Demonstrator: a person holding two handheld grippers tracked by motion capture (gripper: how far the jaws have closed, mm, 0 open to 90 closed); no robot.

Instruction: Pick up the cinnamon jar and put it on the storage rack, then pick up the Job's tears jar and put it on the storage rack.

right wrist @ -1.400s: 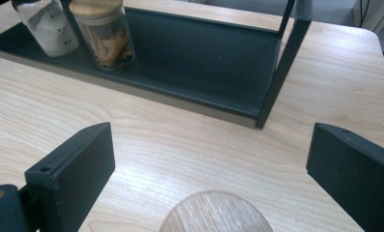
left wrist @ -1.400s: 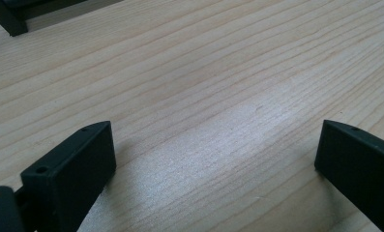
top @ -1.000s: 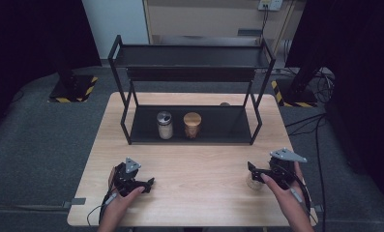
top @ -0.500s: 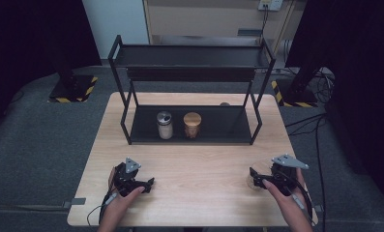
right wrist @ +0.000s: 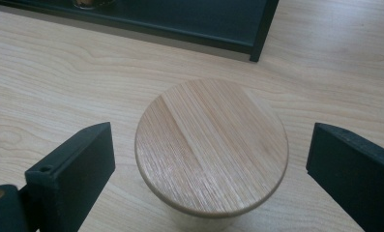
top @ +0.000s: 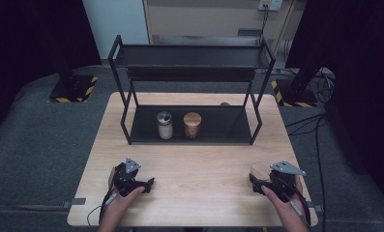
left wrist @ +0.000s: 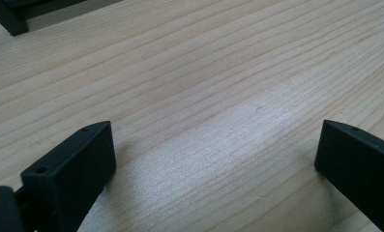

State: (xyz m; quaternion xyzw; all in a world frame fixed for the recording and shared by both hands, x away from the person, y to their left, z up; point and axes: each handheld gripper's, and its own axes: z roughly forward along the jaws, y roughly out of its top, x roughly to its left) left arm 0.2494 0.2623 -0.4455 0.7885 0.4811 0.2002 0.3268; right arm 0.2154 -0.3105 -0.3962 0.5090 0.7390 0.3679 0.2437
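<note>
Three jars [top: 258,170]: two on the rack [top: 238,126], one between right gripper [top: 255,184] jaws.

1. A pale wooden worktop [top: 199,164] with visible grain is seen on a grey floor [top: 39,140].
2. A black two-tier rack [top: 192,72] is set on the far half of the worktop, its legs resting on the wood.
3. On the rack's lower shelf [top: 223,126], two jars are stood just beside each other: a metal-lidded jar [top: 165,125] to the left and a wood-lidded jar [top: 192,124] to the right.
4. A third jar [right wrist: 211,145], topped by a round wooden lid, is stood directly on the worktop near the front right corner, well apart from the rack.
5. The middle of the worktop is left bare.
</note>
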